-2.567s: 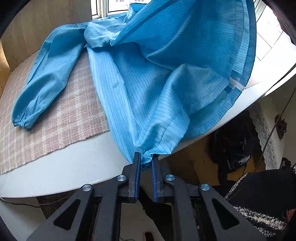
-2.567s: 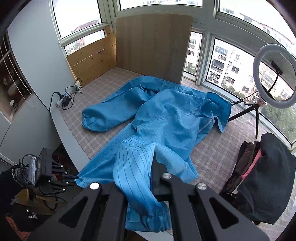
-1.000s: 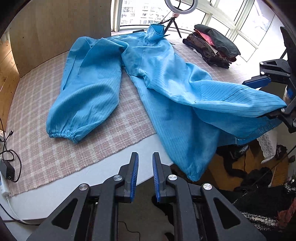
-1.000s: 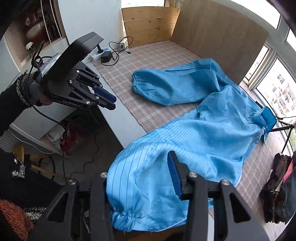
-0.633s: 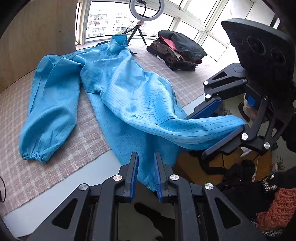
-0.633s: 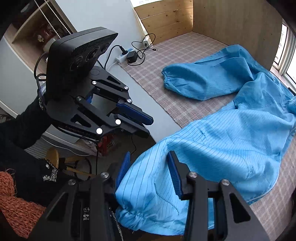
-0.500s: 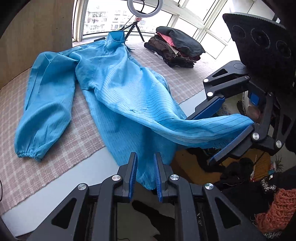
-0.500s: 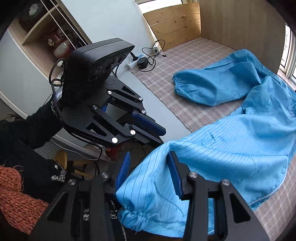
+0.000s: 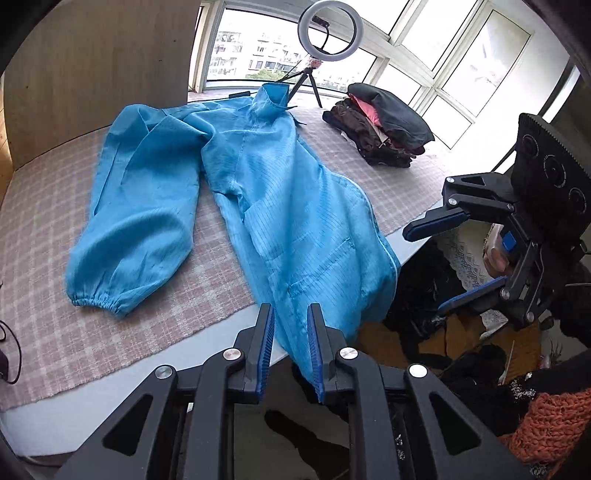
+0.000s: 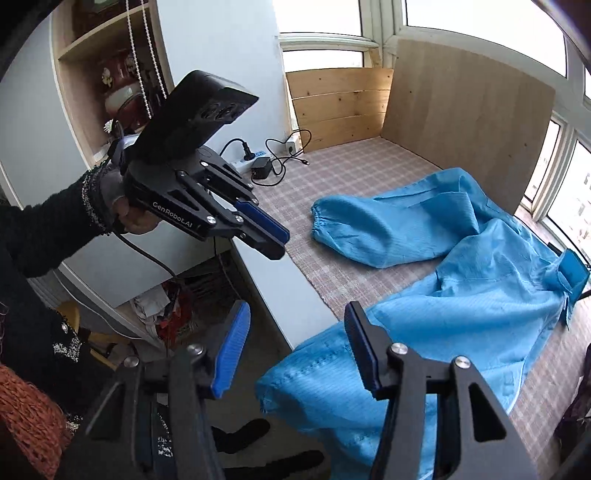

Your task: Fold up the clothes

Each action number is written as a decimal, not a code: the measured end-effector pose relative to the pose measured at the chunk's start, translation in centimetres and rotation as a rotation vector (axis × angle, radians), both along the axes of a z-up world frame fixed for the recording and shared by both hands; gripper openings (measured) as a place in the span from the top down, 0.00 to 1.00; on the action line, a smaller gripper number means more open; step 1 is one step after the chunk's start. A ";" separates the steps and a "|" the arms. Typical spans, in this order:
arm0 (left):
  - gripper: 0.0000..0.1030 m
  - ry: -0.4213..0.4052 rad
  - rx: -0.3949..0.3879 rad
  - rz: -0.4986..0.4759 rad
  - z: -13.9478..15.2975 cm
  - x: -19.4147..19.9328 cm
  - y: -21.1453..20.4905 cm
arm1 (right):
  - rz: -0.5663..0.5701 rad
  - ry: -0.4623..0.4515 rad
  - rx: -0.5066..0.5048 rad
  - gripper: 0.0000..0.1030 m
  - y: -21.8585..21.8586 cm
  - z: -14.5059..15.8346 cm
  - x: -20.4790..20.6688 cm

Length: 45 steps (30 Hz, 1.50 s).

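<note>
A blue striped coverall (image 9: 288, 206) lies spread on the checked mat (image 9: 44, 221), its lower end hanging over the table's front edge. One sleeve (image 9: 133, 236) lies to the left with its cuffed end toward me. My left gripper (image 9: 291, 314) is open and empty just in front of the hanging hem. My right gripper (image 10: 295, 317) is open wide and empty beside the table edge; the coverall (image 10: 461, 317) lies just right of it. It also shows in the left wrist view (image 9: 458, 254), and my left gripper shows in the right wrist view (image 10: 273, 236).
A pile of dark clothes (image 9: 380, 125) sits at the far right of the mat. A ring light on a tripod (image 9: 325, 26) stands by the window. A power strip and cables (image 10: 262, 162) lie at the mat's far left corner. Wooden panels (image 10: 461, 99) back the table.
My right gripper has let go of the coverall's lower end, which has dropped onto the table edge. The right jaws have opened wider. My left gripper stays open.
</note>
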<state>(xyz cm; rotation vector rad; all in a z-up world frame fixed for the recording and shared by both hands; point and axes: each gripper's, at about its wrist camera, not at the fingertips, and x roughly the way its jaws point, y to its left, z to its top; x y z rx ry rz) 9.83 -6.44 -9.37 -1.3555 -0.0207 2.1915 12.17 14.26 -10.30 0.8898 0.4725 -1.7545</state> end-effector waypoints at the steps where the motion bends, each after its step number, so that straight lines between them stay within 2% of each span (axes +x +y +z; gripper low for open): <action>1: 0.84 0.003 -0.026 0.017 0.1 -0.8 -0.7 | -0.073 -0.024 0.008 0.49 1.2 0.2 -1.3; 3: 0.82 0.010 -0.077 0.051 0.2 -2.4 -2.2 | -0.240 -0.046 0.027 0.49 4.7 1.2 -4.7; 7: 0.79 0.039 -0.198 0.112 1.6 -7.5 -4.9 | -0.472 -0.034 -0.010 0.49 11.5 5.8 -11.3; 10: 0.75 0.032 -0.245 0.161 2.9 -13.0 -6.7 | -0.585 0.079 0.007 0.48 14.2 9.7 -17.0; 12: 0.74 0.018 -0.270 0.169 3.1 -17.1 -7.3 | -0.668 0.056 0.036 0.41 15.1 10.9 -22.2; 14: 0.69 0.012 -0.335 0.161 2.6 -20.9 -6.3 | -0.680 -0.001 0.034 0.41 15.0 10.5 -27.2; 17: 0.68 -0.033 -0.325 0.137 0.4 -25.7 -3.9 | -0.686 0.003 0.081 0.41 13.4 7.2 -33.1; 20: 0.65 -0.066 -0.376 0.064 -2.9 -28.8 -0.5 | -0.648 -0.094 0.105 0.41 11.3 1.6 -37.7; 24: 0.65 -0.099 -0.407 0.030 -5.6 -31.3 1.0 | -0.620 -0.202 0.151 0.41 8.3 -5.0 -43.8; 28: 0.65 -0.133 -0.438 -0.004 -8.3 -33.8 2.4 | -0.615 -0.288 0.177 0.41 5.6 -8.8 -48.3; 33: 0.64 -0.174 -0.469 -0.048 -11.6 -36.7 4.1 | -0.645 -0.279 0.348 0.41 3.2 -13.0 -52.3; 34: 0.65 -0.177 -0.463 -0.059 -11.8 -36.7 4.1 | -0.634 -0.270 0.363 0.42 3.1 -13.4 -52.5; 35: 0.71 -0.176 -0.462 -0.070 -12.0 -36.6 4.2 | -0.623 -0.262 0.379 0.47 2.9 -13.9 -52.6; 36: 0.88 -0.173 -0.463 -0.080 -12.2 -36.5 4.1 | -0.606 -0.274 0.363 0.78 3.2 -13.9 -52.7; 37: 0.95 -0.167 -0.467 -0.088 -12.2 -36.3 4.0 | -0.589 -0.286 0.348 0.99 3.5 -13.9 -52.8; 39: 0.99 -0.153 -0.473 -0.097 -12.0 -36.0 3.8 | -0.586 -0.224 0.322 0.99 4.3 -12.7 -52.8; 42: 1.00 -0.117 -0.473 -0.069 -10.9 -35.9 2.3 | -0.590 0.013 0.382 0.99 4.8 -9.7 -52.2; 45: 1.00 -0.095 -0.443 -0.029 -9.4 -36.5 0.3 | -0.632 0.120 0.397 0.99 6.0 -7.0 -53.0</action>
